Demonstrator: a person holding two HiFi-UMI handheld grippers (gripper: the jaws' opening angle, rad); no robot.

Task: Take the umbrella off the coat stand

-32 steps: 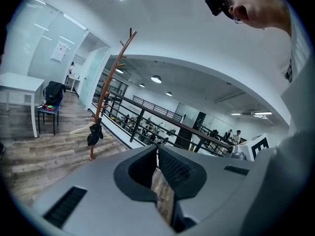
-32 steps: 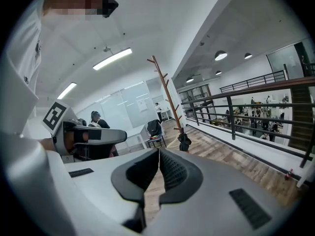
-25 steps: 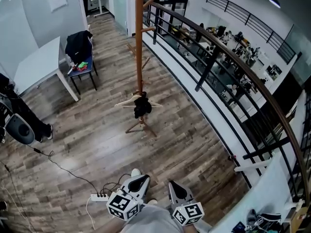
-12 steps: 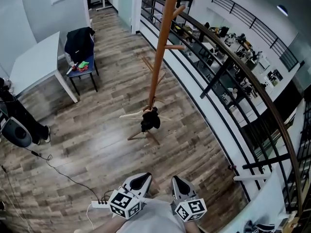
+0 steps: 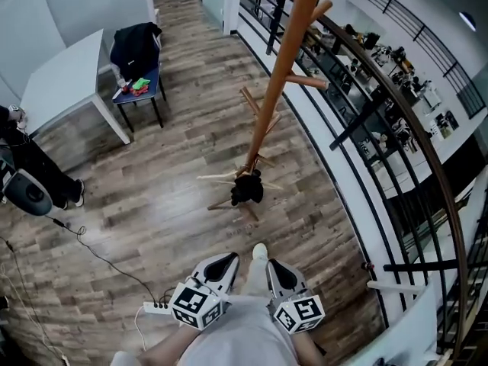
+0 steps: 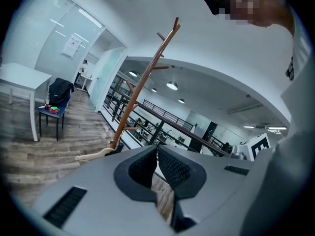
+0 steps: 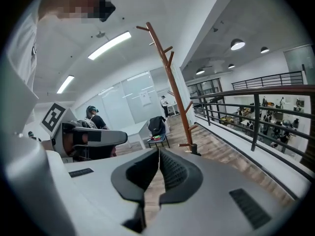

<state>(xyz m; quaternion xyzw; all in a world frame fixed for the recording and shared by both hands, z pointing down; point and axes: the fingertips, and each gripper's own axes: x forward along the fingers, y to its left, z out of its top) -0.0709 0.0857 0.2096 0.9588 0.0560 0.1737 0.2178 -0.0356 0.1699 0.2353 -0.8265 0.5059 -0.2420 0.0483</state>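
Observation:
A tall wooden coat stand [image 5: 278,82] rises from the plank floor ahead of me. A small black folded umbrella [image 5: 248,190] hangs low on it, just above its splayed feet. Both grippers sit at the bottom of the head view, well short of the stand. My left gripper [image 5: 219,268] and right gripper [image 5: 275,271] are shut with nothing between their jaws. In the left gripper view the stand [image 6: 142,77] and the dark umbrella [image 6: 116,147] show beyond the shut left gripper [image 6: 156,149]. The right gripper view shows the stand [image 7: 172,82] and umbrella [image 7: 195,149] past the shut right gripper [image 7: 159,154].
A curved black railing [image 5: 396,120] runs along the right, close to the stand. A white table [image 5: 61,82] and a chair with a black jacket [image 5: 137,48] stand at the far left. A power strip with cable [image 5: 156,308] lies by my feet. A person [image 5: 30,166] stands at the left edge.
Both grippers have moved forward towards the coat stand, which now looks nearer and larger. Their jaws have stayed shut and empty.

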